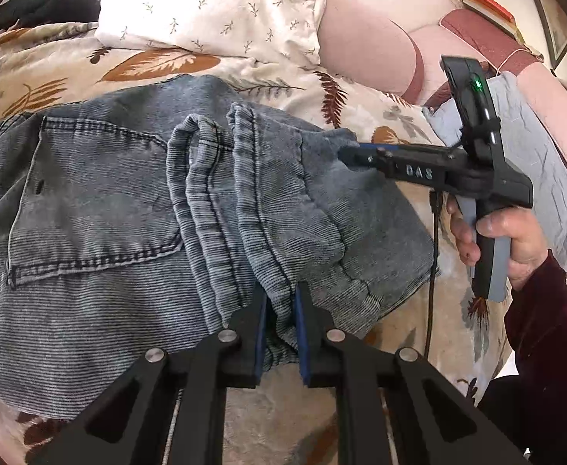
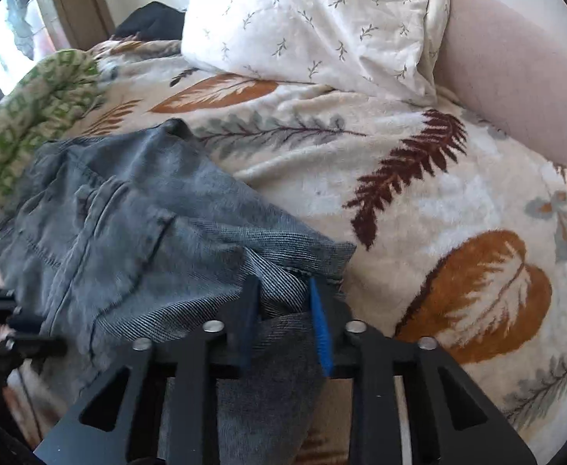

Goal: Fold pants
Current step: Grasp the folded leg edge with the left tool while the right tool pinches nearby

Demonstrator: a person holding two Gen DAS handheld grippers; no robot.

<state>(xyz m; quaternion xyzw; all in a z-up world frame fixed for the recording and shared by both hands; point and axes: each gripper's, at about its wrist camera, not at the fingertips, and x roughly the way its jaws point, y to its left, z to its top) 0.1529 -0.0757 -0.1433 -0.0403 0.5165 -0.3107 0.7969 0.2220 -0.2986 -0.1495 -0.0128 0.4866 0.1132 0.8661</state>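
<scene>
Grey-blue denim pants lie folded on a leaf-print blanket, back pocket up and the leg hems bunched on top. My left gripper is shut on a hem fold at the near edge, blue pads pressing the cloth. The right gripper, held by a hand in a dark red sleeve, bites the far right corner of the pants. In the right wrist view the right gripper is shut on a denim corner of the pants, with cloth bunched between its blue pads.
A white pillow with a twig print leans at the back. A pink upholstered headboard runs behind it. A green patterned cloth lies at the left, and a dark garment at the far left.
</scene>
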